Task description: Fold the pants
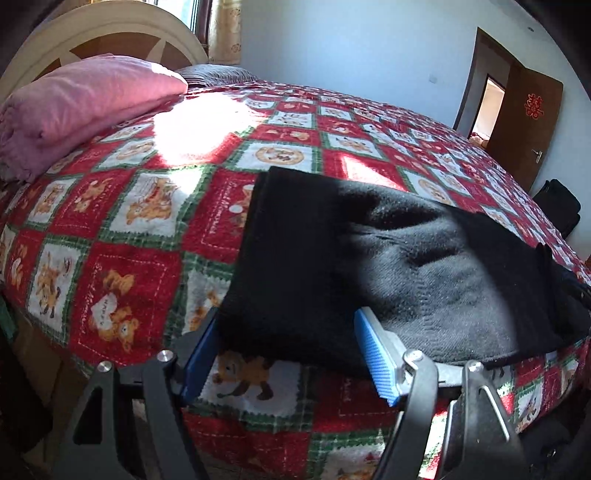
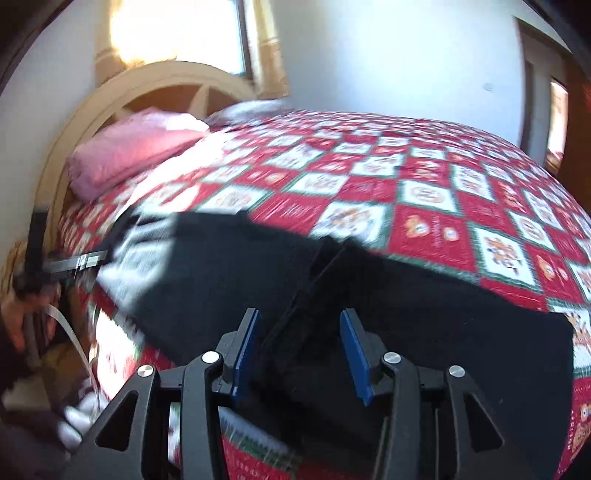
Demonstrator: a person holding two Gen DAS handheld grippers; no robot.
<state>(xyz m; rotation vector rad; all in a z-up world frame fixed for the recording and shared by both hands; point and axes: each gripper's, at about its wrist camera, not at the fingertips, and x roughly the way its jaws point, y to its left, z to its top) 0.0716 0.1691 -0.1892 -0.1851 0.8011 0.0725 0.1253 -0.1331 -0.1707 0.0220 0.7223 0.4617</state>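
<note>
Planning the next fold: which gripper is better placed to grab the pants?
Probably left: the left gripper has open jaws straddling the black pants corner at the bed edge. The right's open jaws sit over flat mid-cloth.

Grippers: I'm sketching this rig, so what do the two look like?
Both are alike: the left gripper and the right gripper have matte black angular linkage arms with cut-outs, round silver pivot bolts and flat blue ribbed pads.

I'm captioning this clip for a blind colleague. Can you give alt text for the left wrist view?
Black pants lie folded on a bed with a red, white and green checked bedspread. The left gripper is open, its blue-padded fingers straddling the near edge of the pants. A pink pillow lies by the headboard.
</note>
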